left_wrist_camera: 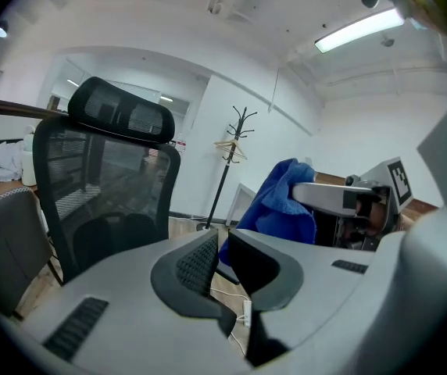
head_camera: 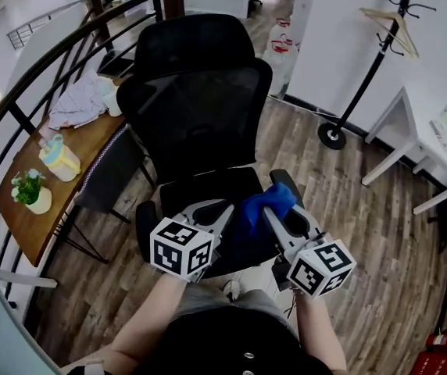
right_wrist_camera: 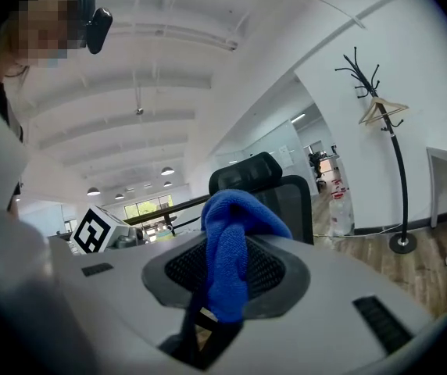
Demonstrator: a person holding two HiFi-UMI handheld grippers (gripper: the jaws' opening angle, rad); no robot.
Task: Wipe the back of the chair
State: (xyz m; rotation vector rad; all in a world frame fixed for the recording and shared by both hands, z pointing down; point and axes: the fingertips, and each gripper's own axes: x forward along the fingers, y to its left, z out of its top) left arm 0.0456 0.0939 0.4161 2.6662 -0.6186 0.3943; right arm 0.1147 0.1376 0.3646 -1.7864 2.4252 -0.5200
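In the middle of the wooden floor stands the black office chair [head_camera: 196, 123], its mesh backrest and headrest on the far side and its seat towards the person. A long wooden desk [head_camera: 67, 186] runs along the left by the railing, and a coat stand [head_camera: 364, 69] rises at the far right. Near the person, both grippers hover over the front of the seat, side by side and well short of the backrest. The left gripper [head_camera: 223, 209] has its jaws drawn almost together with nothing between them. The right gripper [head_camera: 274, 212] is clamped on a blue cloth [head_camera: 256, 217], which bunches up above the pads and hangs down between them. The cloth touches no part of the mesh. By the look of it, the wiping itself has not begun: the cloth is in hand, and what is left is to carry it forward and up to the backrest and rub it across the mesh.
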